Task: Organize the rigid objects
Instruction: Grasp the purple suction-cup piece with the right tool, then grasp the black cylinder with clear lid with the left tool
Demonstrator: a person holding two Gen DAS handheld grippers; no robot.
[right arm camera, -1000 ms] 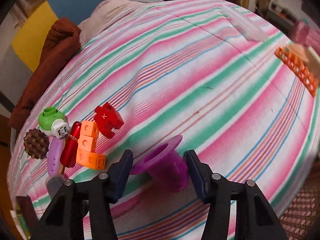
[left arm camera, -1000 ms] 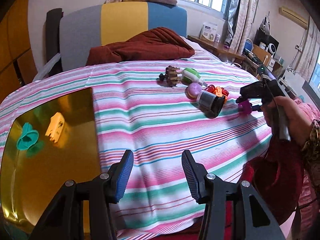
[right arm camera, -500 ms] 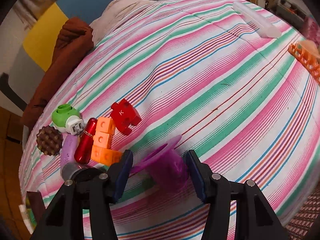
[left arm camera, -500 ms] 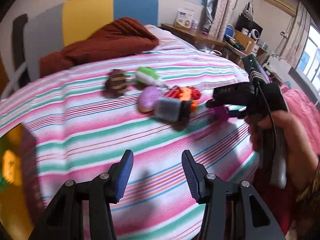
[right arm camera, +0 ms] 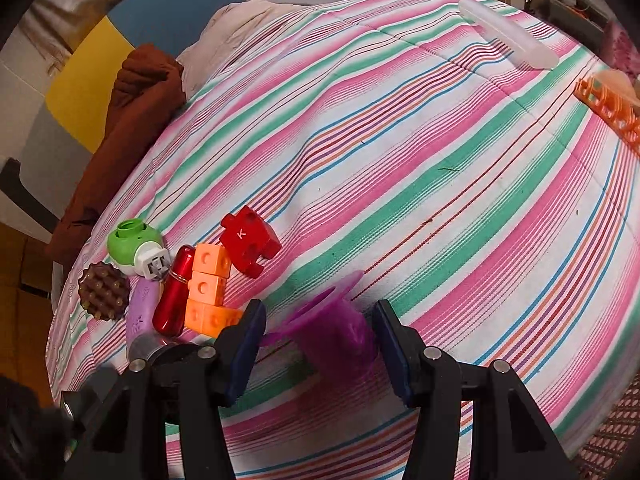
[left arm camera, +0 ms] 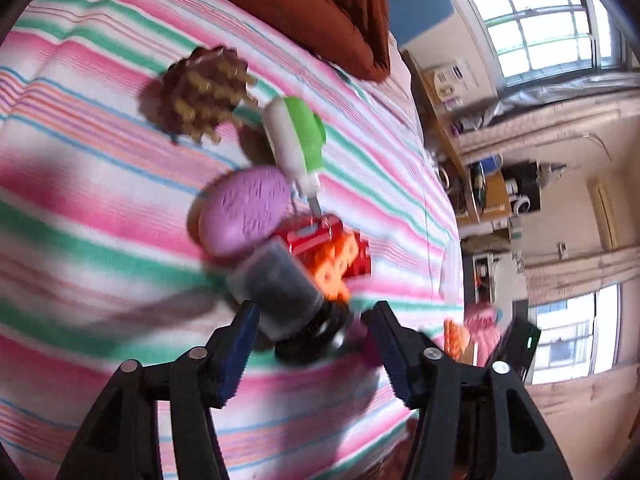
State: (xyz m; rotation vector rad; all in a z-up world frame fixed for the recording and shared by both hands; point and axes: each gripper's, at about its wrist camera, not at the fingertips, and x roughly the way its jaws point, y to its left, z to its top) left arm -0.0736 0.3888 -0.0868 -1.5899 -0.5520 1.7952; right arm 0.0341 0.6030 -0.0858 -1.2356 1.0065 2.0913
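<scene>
I run both handheld grippers over a bed (right arm camera: 440, 152) with a striped cover. My landmark is the grey jar (left arm camera: 280, 288), a short cylinder with a black cap, lying on its side at the near end of the toy cluster.

Left gripper (left arm camera: 310, 344): its jaws are opening and stand wide, one on each side of the jar's capped end. The pads do not press on it, so nothing is held. The view is blurred, and I cannot tell whether the left pad brushes the jar wall.

Right gripper (right arm camera: 318, 348): its jaws straddle the purple funnel-shaped cup (right arm camera: 332, 328), which lies just beside the jar, on the right in the right wrist view. A gap shows beside at least the left pad, so I judge the jaws open around it, not clamped.

Beyond the jar lie the lilac oval case (left arm camera: 248, 208), the red capsule (right arm camera: 174, 292), the orange block strip (right arm camera: 208, 292) and the red puzzle block (right arm camera: 250, 240). Farther out lie the green-and-white plug (left arm camera: 298, 136) and the brown studded ball (left arm camera: 200, 92).

Handling judgement:
- The jar looks stiff, smooth and light. Lying down, it will probably roll on the soft cover.
- I would grip across the cylinder wall near mid-length, not on the cap, which may turn or slip.
- The cup looks thin-walled; I would clamp its narrow body, not the flared rim.
</scene>
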